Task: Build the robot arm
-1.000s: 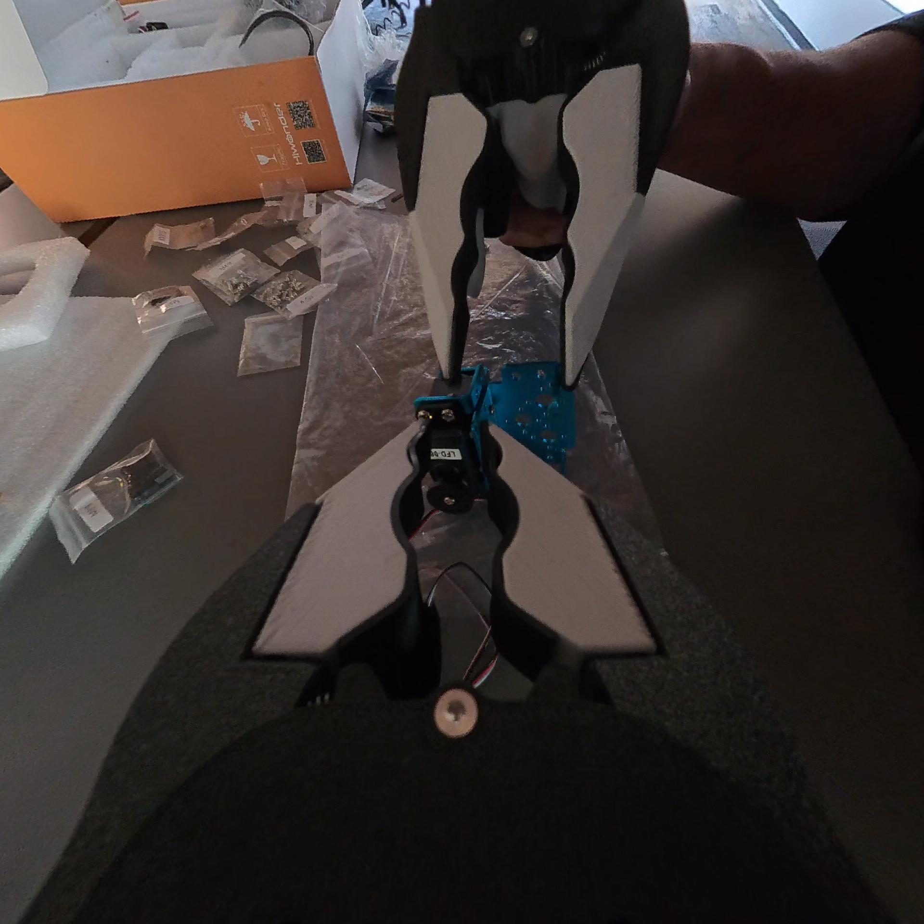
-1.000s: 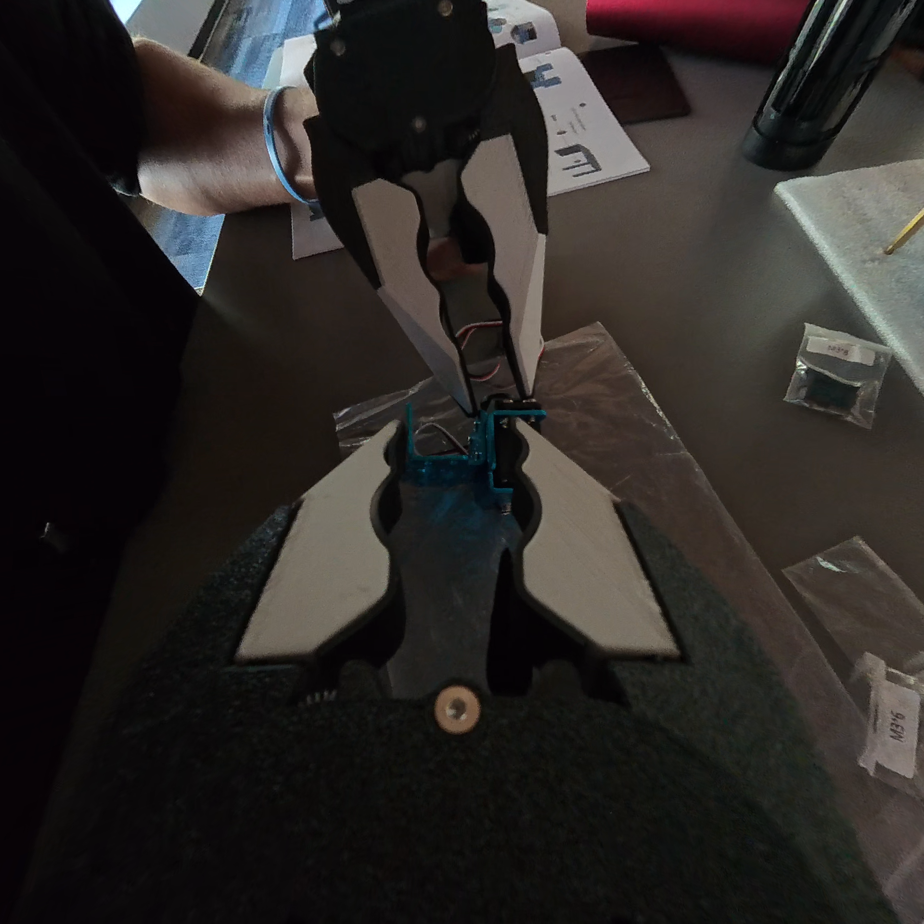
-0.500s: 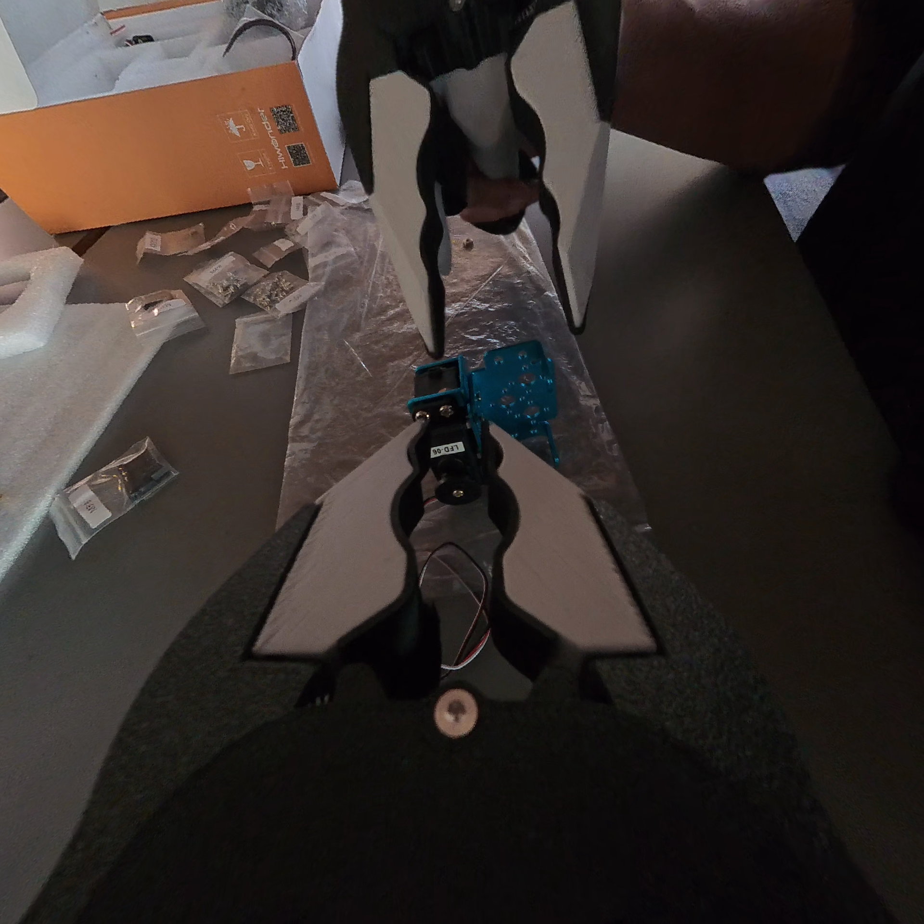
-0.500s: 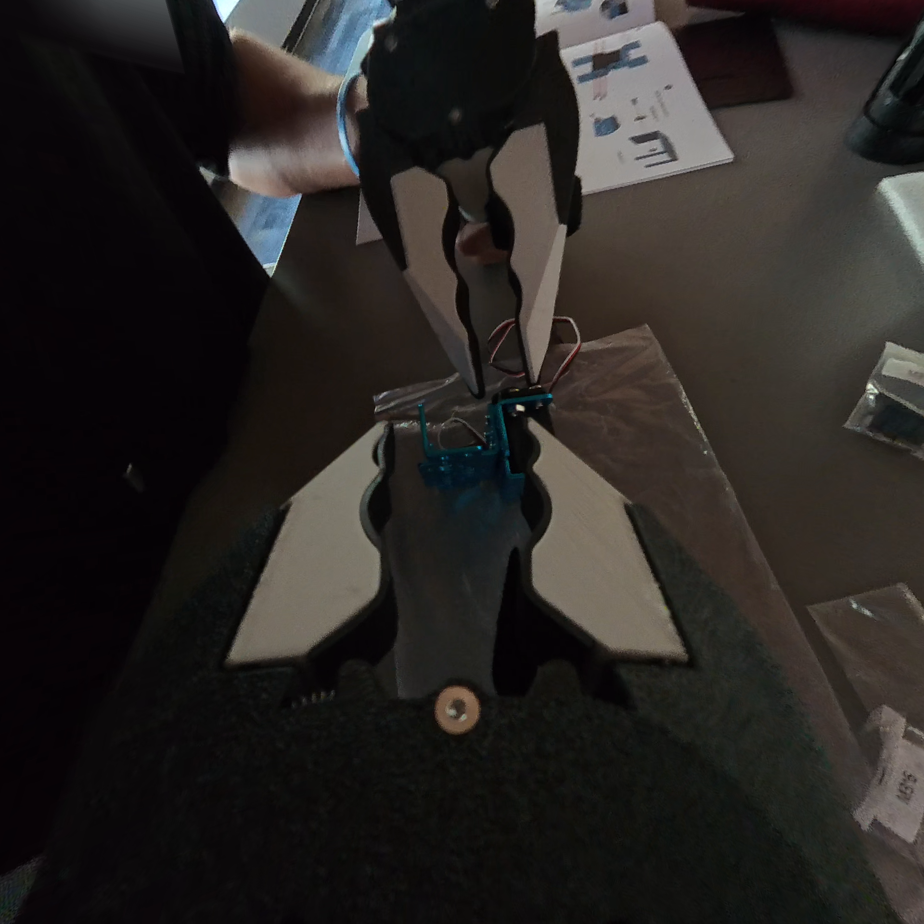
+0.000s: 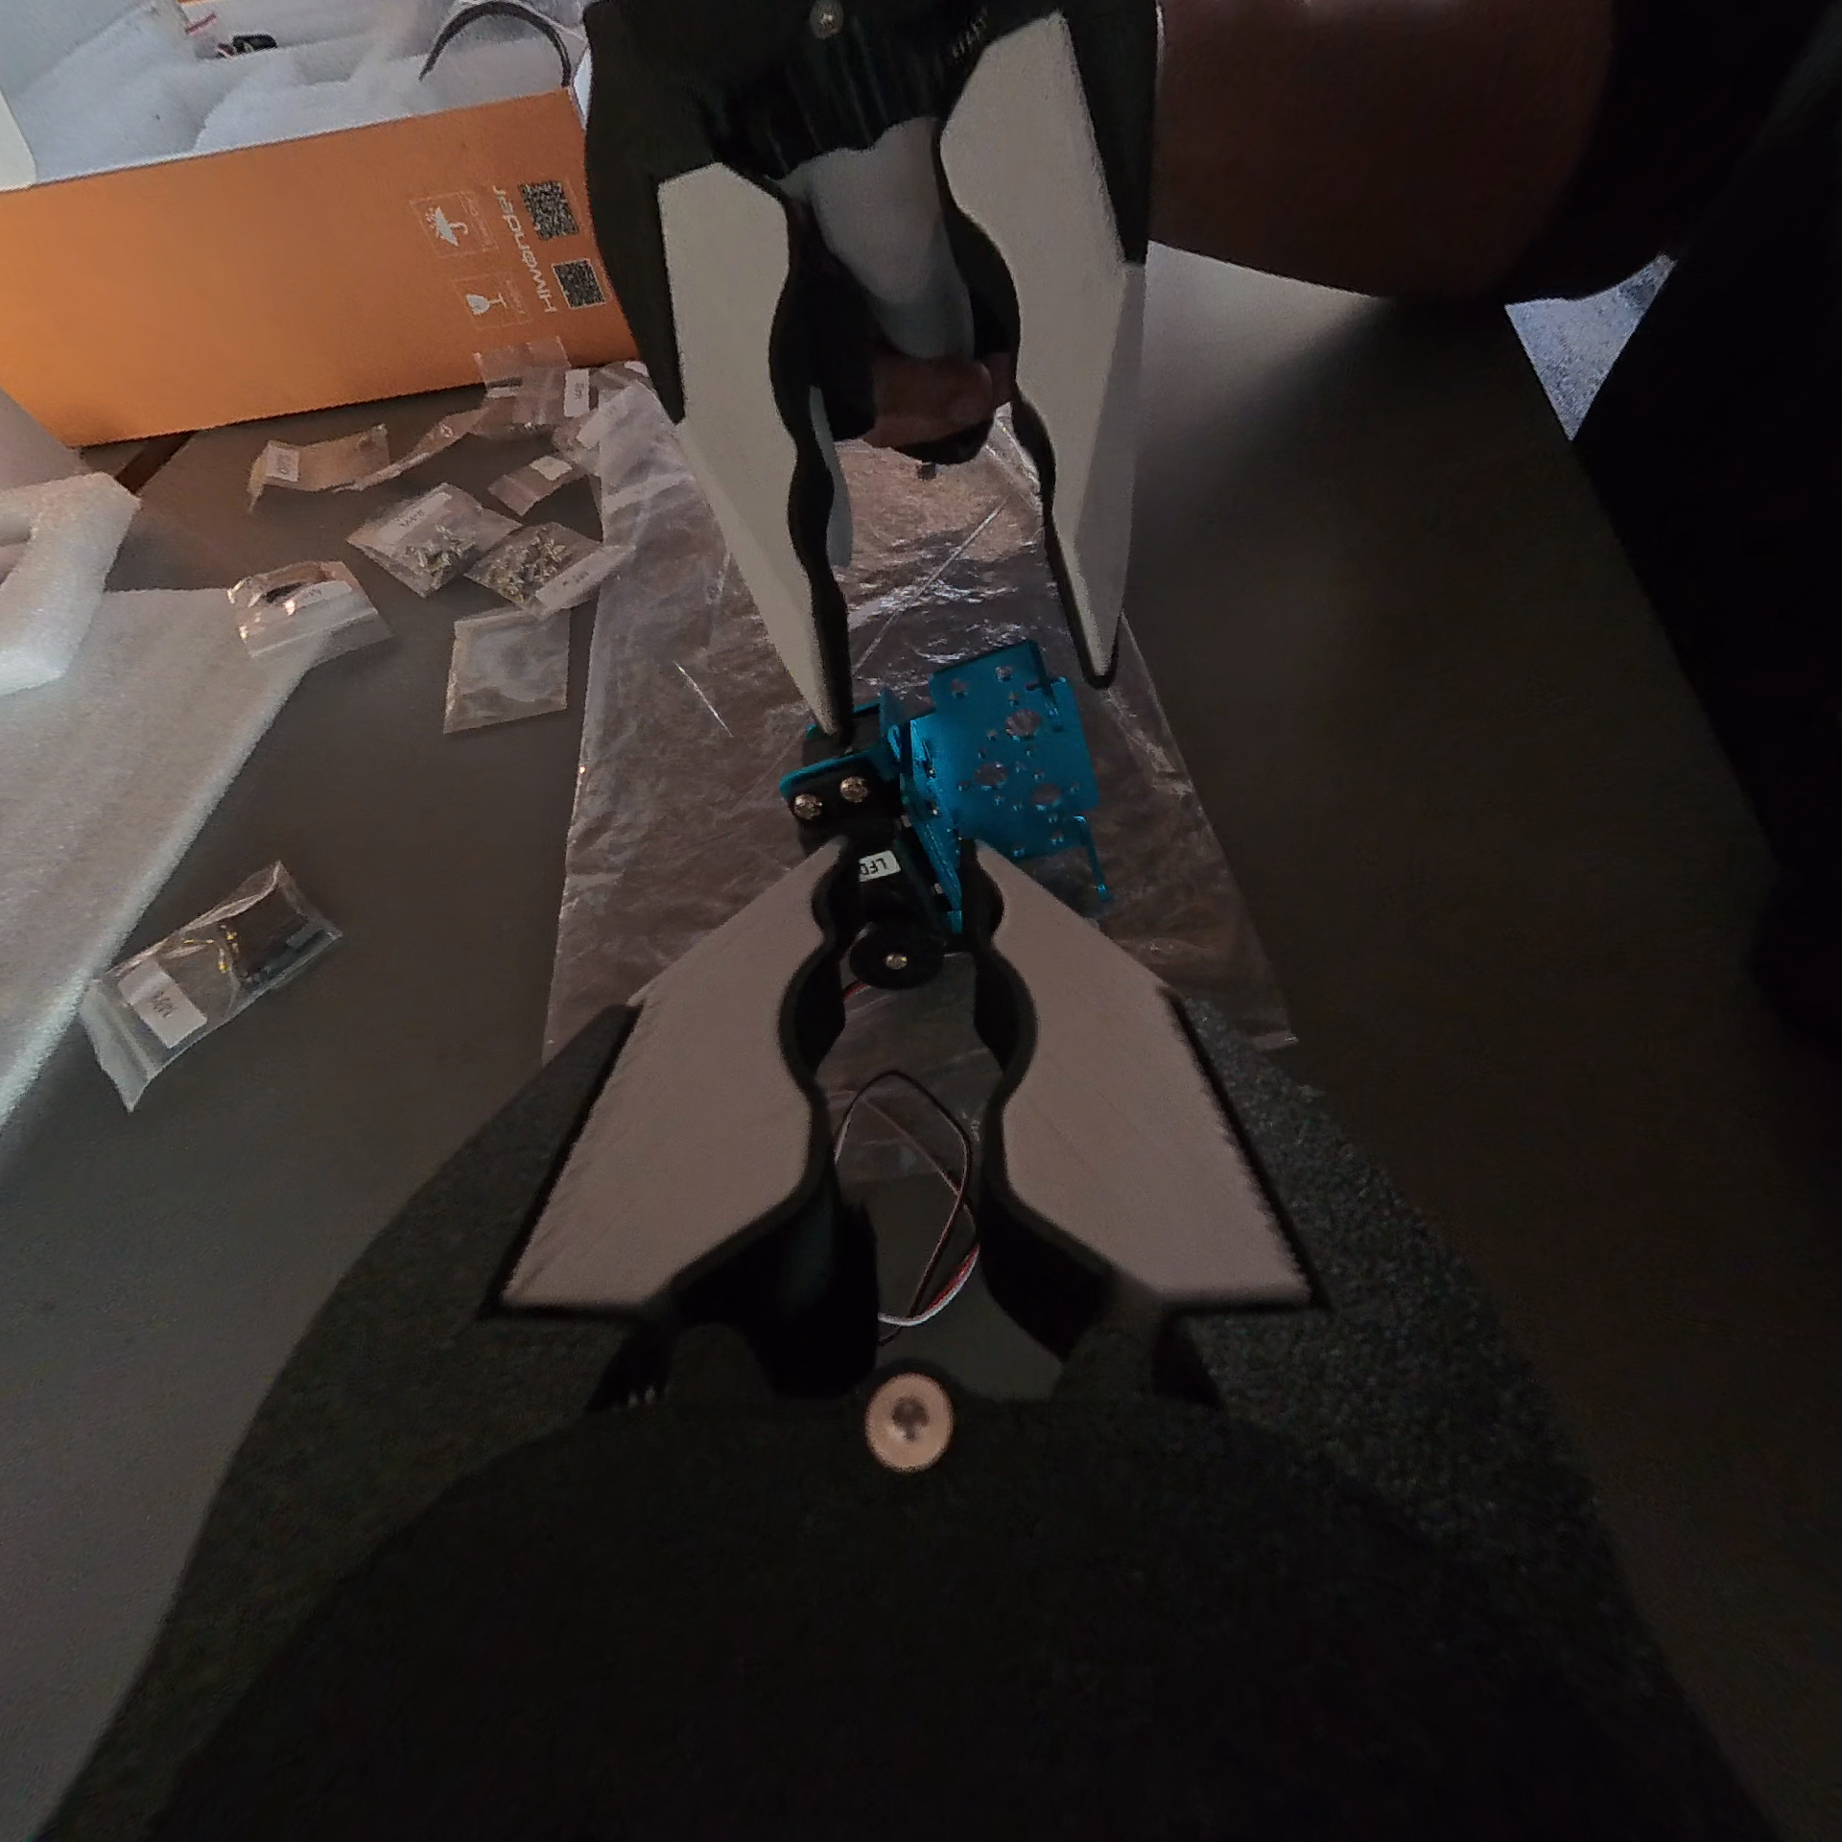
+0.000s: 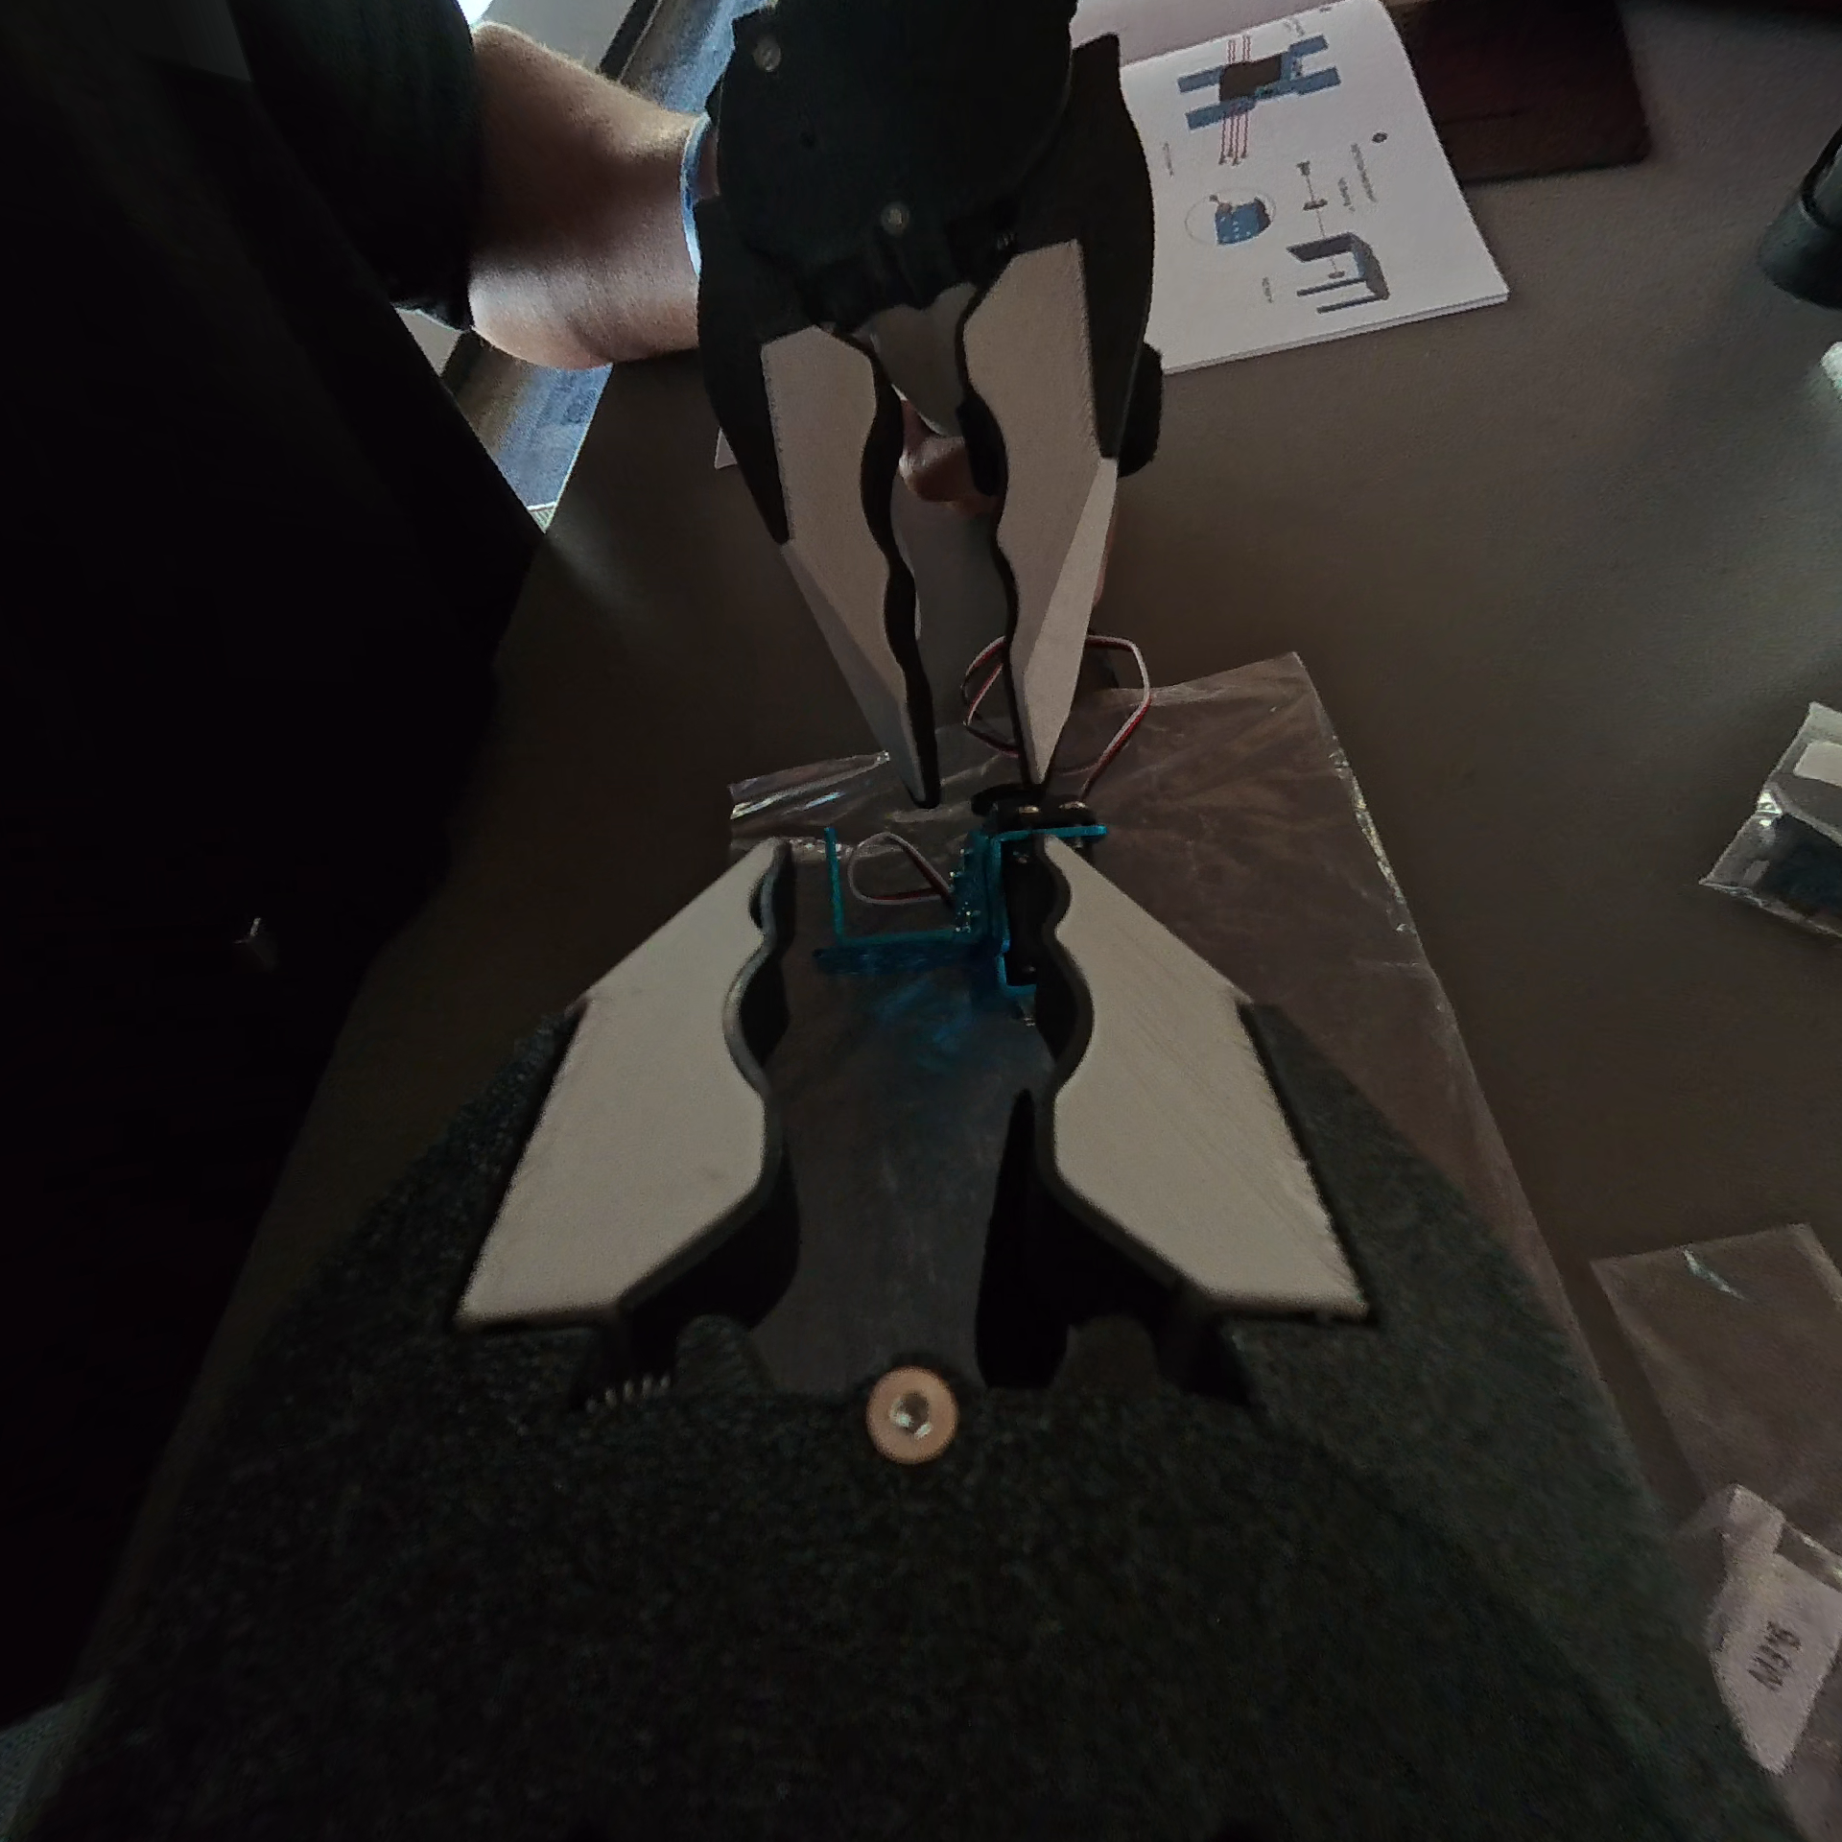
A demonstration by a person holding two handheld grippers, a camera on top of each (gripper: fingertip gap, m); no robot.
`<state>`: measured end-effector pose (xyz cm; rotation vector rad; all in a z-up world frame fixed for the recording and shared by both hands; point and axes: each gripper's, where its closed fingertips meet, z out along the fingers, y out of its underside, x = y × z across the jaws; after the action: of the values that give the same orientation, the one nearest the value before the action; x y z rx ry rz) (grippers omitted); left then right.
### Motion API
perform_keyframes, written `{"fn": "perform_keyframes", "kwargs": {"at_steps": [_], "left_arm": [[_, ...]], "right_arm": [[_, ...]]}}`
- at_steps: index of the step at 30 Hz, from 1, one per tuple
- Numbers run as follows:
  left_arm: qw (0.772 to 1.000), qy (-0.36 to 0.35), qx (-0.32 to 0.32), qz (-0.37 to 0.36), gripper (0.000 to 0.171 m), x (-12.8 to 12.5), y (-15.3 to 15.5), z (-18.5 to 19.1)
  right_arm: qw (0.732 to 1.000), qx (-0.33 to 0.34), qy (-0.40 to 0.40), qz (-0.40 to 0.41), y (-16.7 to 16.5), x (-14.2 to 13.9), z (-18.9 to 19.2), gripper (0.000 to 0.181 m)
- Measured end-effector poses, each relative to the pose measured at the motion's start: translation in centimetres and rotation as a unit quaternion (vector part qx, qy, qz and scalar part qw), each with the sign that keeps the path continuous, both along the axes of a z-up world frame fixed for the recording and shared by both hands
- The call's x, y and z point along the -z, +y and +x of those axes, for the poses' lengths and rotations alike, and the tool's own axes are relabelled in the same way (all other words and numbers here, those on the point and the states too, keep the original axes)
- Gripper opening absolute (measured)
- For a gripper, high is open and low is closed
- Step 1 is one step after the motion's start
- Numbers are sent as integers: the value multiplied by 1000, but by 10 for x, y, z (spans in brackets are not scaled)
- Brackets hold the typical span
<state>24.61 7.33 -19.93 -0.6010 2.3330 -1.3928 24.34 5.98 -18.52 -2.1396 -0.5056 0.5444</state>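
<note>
We look from two cameras, each mounted behind its own gripper and aimed forward and down along the fingers at a dark table [image 5: 1395, 698]. The left wrist view faces the right gripper [image 5: 962, 698]; the right wrist view faces the left gripper [image 6: 982, 792], so the two look at each other from opposite sides. Both sit close, tilted steeply down. Both views share the blue bracket [image 5: 1007, 767] [image 6: 897, 942] on the clear plastic sheet [image 5: 698, 758] [image 6: 1246, 827] between them.
</note>
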Motion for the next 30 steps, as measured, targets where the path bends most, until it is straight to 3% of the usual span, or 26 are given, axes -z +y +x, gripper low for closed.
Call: {"fn": "perform_keyframes", "kwargs": {"at_steps": [7,14,19,30], "left_arm": [[999,25,-33,-27,41,-3,3,11],[999,36,-29,-9,30,5,-10,11],[1000,23,-14,-3,30,4,-13,6],[1000,17,-10,-1,28,4,-14,5]], "right_arm": [[1000,-6,-11,2,1,0,-6,45],[1000,-11,-8,7,4,-1,-14,47],[1000,0,-25,17,3,-5,-8,38],[1000,-12,-24,-10,1,6,-14,40]]}}
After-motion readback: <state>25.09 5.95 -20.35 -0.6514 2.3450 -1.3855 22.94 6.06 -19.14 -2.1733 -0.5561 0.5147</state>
